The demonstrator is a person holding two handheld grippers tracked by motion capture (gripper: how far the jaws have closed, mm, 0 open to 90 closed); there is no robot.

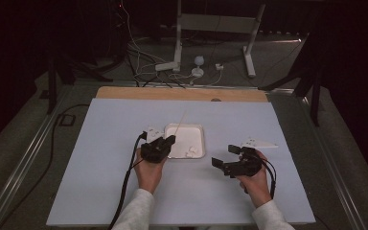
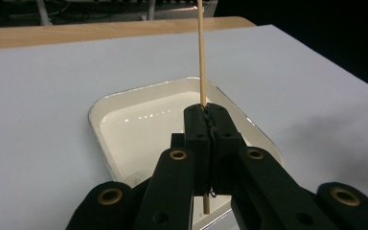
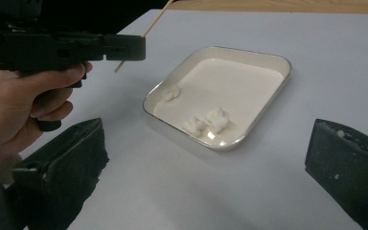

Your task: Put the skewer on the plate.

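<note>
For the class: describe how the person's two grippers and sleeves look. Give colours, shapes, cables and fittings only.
Both grippers, the left gripper and the right gripper, are black, each with two blocky jaws. Brass-coloured rivets ring the joints of the left one's linkage arms. A black cable trails from each. The sleeves are pale, whitish grey.

Your left gripper (image 2: 206, 125) covers the near part of the tray (image 2: 106, 103) in its own view, so the white lumps (image 3: 206, 120) inside are hidden from you there. The skewer (image 2: 201, 52) runs off that view's top edge, its far tip unseen. From the high view, the white scraps (image 1: 258, 143) right of the tray are too small to identify.
</note>
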